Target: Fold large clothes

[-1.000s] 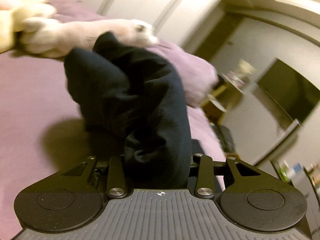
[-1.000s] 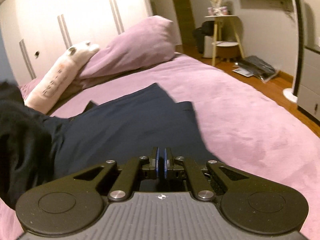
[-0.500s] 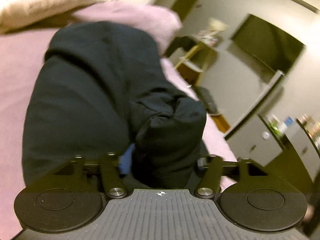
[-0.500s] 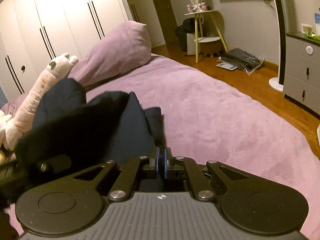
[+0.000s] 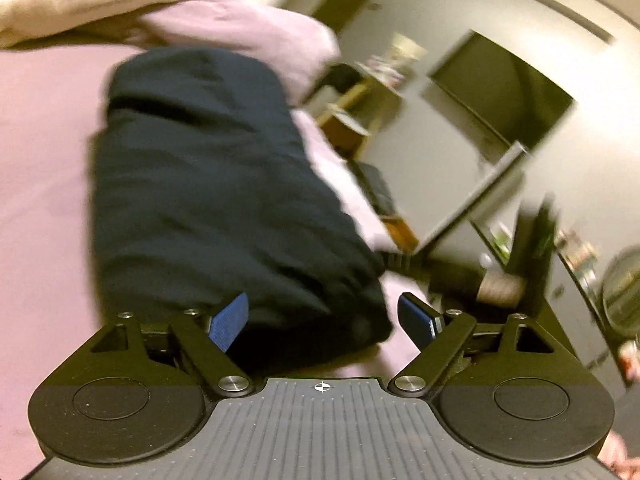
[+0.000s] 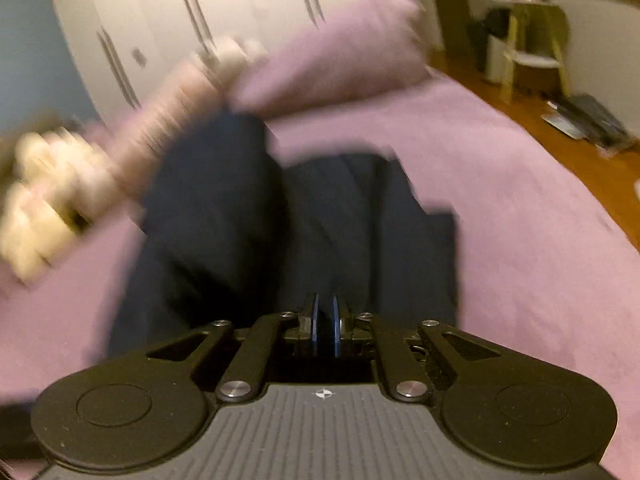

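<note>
A dark navy garment [image 5: 208, 200] lies in a long fold on the pink bedspread [image 5: 44, 160]. In the left wrist view my left gripper [image 5: 324, 320] stands open, its blue pads [image 5: 230, 322] spread wide, with the garment's near end lying loose between them. In the right wrist view the same garment [image 6: 312, 224] stretches away from my right gripper [image 6: 324, 330]. That gripper's blue pads are almost together over the cloth's near edge; whether cloth sits between them is hidden. Both views are blurred by motion.
A pink pillow [image 6: 336, 60] and a long cream plush toy [image 6: 120, 148] lie at the bed's head. White wardrobe doors [image 6: 240, 12] stand behind. A wooden floor [image 6: 560, 128], side table [image 6: 532, 44] and a dark bag [image 6: 592, 124] are to the right.
My left gripper has opened and let the garment go; the cloth it carried now lies folded over on the bed. My right gripper stays nearly shut and has swung left.
</note>
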A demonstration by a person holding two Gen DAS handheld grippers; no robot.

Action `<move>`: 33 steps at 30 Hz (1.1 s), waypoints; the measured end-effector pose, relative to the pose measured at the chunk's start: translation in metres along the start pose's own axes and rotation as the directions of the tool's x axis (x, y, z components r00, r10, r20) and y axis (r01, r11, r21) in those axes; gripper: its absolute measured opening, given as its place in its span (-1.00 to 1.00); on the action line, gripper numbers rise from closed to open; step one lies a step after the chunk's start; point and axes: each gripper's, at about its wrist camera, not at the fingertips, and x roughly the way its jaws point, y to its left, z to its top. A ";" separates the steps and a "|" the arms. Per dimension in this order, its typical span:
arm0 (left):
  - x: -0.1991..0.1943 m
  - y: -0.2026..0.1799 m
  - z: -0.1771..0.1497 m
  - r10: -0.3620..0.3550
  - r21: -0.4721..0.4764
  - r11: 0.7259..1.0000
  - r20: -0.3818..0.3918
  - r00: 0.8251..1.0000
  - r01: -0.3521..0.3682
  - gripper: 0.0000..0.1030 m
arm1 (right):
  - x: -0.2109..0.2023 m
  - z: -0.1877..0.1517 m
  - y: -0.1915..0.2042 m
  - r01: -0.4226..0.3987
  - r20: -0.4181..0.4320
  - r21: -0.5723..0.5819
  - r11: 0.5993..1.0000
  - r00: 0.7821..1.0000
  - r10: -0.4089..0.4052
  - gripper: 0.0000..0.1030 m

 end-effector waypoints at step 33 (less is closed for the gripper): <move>0.045 0.094 0.069 0.329 -0.353 0.885 0.010 0.944 -0.305 0.65 | 0.112 0.080 0.128 0.142 0.133 -0.339 0.930 0.986 -0.102 -0.92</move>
